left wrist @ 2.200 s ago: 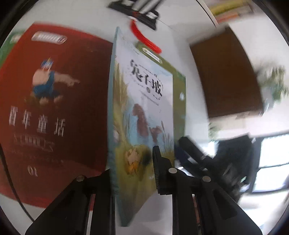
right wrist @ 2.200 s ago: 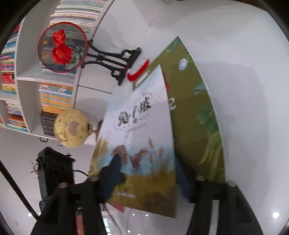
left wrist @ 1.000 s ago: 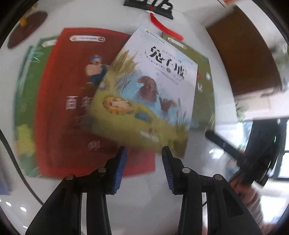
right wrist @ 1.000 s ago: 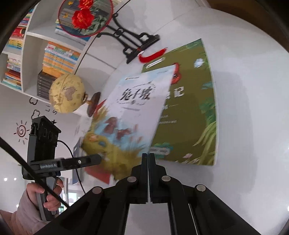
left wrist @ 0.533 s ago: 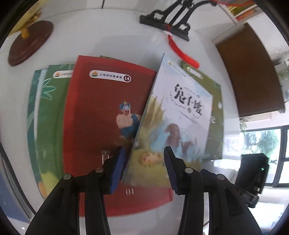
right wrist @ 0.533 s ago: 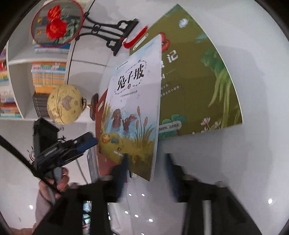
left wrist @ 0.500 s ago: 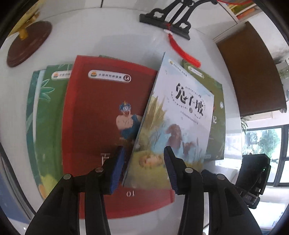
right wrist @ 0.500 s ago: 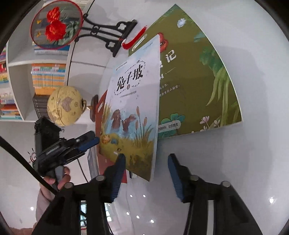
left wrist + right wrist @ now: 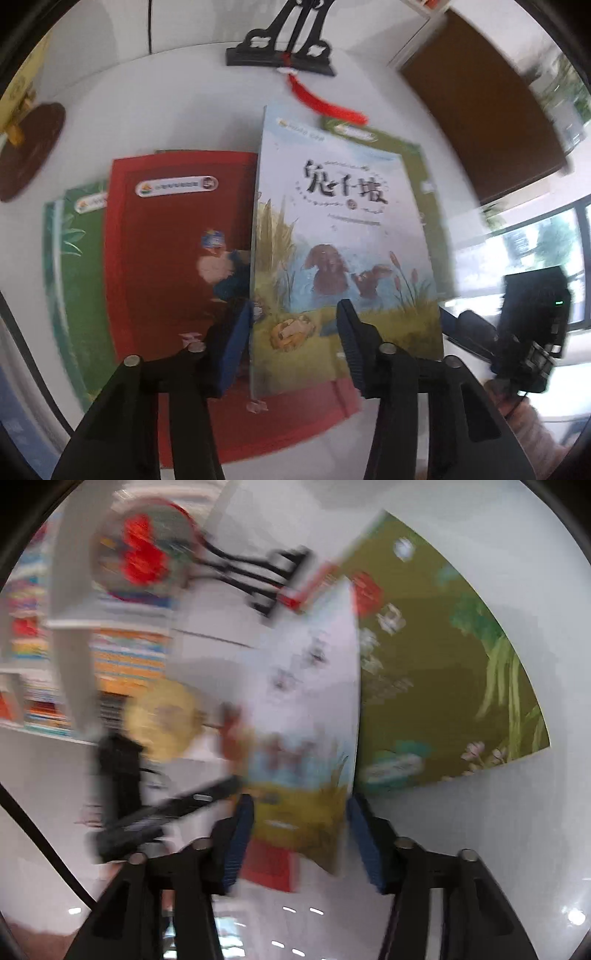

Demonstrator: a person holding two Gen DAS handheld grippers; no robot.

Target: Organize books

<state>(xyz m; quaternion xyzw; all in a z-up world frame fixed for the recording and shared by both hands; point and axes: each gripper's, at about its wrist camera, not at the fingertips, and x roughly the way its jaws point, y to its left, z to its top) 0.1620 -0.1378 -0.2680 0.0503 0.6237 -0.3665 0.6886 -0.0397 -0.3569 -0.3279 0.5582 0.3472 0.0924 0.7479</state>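
White glossy bench (image 9: 177, 103), books spread flat across it, bare surface along the near edge and to the right of the books.

Nearest, the left gripper (image 9: 295, 332) points steeply down at the books; its jaws are closing, with the lower left corner of the pale rabbit book (image 9: 340, 236) lying between them, and no pad is seen pressing on it. The right gripper (image 9: 301, 834) comes in low from the right side; its jaws are closing too, the near edge of the same book sits in the gap, and blur prevents any finding on contact.

Book count in the left wrist view: four. The pale rabbit book lies on top, overlapping the red book (image 9: 166, 258) on its left and the olive green book (image 9: 443, 672) on its right. A green book (image 9: 74, 266) shows from under the red book's left edge.

Beyond the books: one red tassel (image 9: 321, 99) touching the rabbit book's far edge, one black stand (image 9: 284, 51), and one round brown base (image 9: 26, 144) at far left. One yellow globe (image 9: 162, 723) and a white bookshelf (image 9: 66, 627) stand behind, blurred.
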